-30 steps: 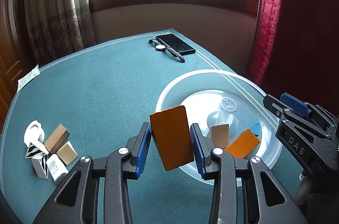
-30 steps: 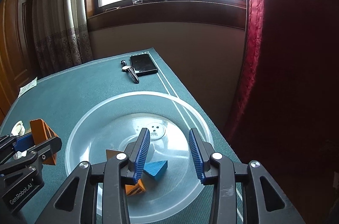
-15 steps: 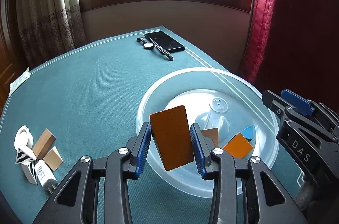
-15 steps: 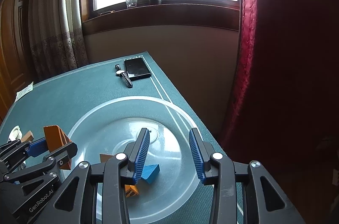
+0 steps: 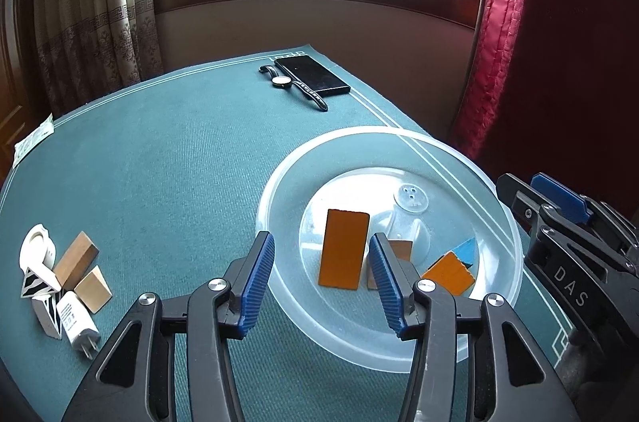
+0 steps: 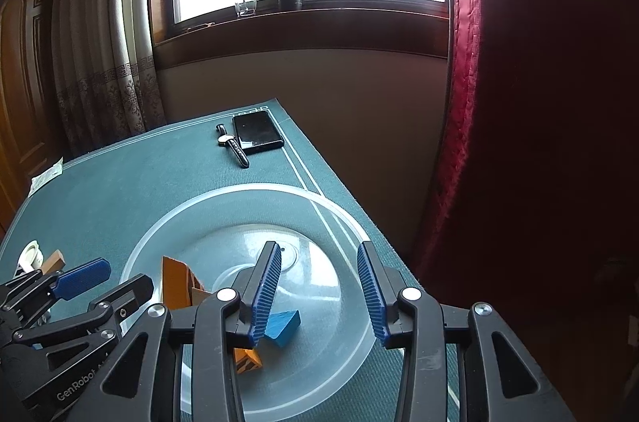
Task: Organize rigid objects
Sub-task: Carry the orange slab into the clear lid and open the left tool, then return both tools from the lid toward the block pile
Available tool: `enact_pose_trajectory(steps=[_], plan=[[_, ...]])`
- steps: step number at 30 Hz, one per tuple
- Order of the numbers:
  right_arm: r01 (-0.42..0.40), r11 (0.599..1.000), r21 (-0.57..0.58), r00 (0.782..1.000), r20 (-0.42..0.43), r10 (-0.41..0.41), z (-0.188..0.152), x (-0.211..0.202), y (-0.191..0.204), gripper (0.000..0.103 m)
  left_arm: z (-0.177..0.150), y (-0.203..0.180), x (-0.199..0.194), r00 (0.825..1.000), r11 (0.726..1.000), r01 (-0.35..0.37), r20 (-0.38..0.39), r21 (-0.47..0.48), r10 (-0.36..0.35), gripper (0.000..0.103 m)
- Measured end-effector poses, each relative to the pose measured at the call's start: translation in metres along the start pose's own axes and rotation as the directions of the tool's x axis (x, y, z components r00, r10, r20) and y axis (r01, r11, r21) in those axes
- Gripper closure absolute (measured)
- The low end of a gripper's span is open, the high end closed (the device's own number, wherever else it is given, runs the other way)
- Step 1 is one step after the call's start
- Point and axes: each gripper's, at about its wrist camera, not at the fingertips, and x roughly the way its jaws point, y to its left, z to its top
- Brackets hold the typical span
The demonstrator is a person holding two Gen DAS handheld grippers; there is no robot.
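A clear round plastic bowl (image 5: 399, 138) sits on the green table at the right; it also shows in the right wrist view (image 6: 191, 210). An orange rectangular block (image 5: 344, 248) stands in it, free of my left gripper (image 5: 321, 280), which is open just over the bowl's near rim. The block also shows in the right wrist view (image 6: 175, 282). The bowl also holds a brown block (image 5: 401, 249), a smaller orange block (image 5: 449, 272) and a blue wedge (image 6: 283, 327). My right gripper (image 6: 317, 292) is open and empty above the bowl.
At the table's left lie two wooden blocks (image 5: 78, 260), striped pieces (image 5: 36, 282), a white tape roll (image 5: 36, 246) and a white plug (image 5: 76, 322). A black phone (image 5: 311, 74) and a watch (image 5: 293, 86) lie at the far edge. A red curtain (image 5: 491, 34) hangs right.
My left gripper has opened and let go of the orange rectangular block, which now stands in the bowl. The right gripper has stayed open over the bowl.
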Motion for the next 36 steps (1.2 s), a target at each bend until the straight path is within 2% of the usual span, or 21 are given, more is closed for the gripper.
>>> enact_pose_trajectory(steps=[9,11,14,16,18,24,30,36], plan=[[-0.006,1.000,-0.001,1.000,-0.004,0.006,0.000,0.002,0.002,0.051,-0.005,0.010,-0.007,1.000,0.999,-0.026,0.007,-0.025,0.026,0.039],[-0.010,1.000,-0.003,1.000,-0.008,0.010,-0.001,0.004,0.002,0.051,-0.006,0.014,-0.008,0.999,0.999,-0.038,0.006,-0.037,0.038,0.033],[-0.015,1.000,-0.004,1.000,-0.014,0.015,-0.003,0.004,0.005,0.049,-0.009,0.022,-0.010,0.998,0.997,-0.059,0.011,-0.049,0.060,0.032],[-0.019,1.000,-0.002,1.000,-0.014,0.019,-0.004,0.005,0.005,0.037,-0.012,0.027,-0.012,0.997,0.996,-0.071,0.012,-0.057,0.072,0.032],[-0.018,1.000,-0.002,1.000,-0.005,0.018,-0.004,0.003,0.007,0.030,-0.015,0.032,-0.014,0.996,0.995,-0.083,0.016,-0.064,0.084,0.031],[-0.029,0.999,-0.016,1.000,-0.009,0.029,-0.008,0.003,0.011,0.024,-0.022,0.045,-0.017,0.994,0.990,-0.109,0.015,-0.091,0.110,0.027],[-0.087,0.996,-0.020,0.996,-0.022,0.086,-0.010,0.004,0.016,0.014,-0.028,0.055,-0.019,0.988,0.983,-0.149,0.014,-0.104,0.151,0.023],[-0.165,0.986,-0.029,0.986,-0.017,0.165,-0.014,-0.001,0.025,0.014,-0.034,0.072,-0.025,0.984,0.975,-0.173,0.018,-0.140,0.177,0.023]])
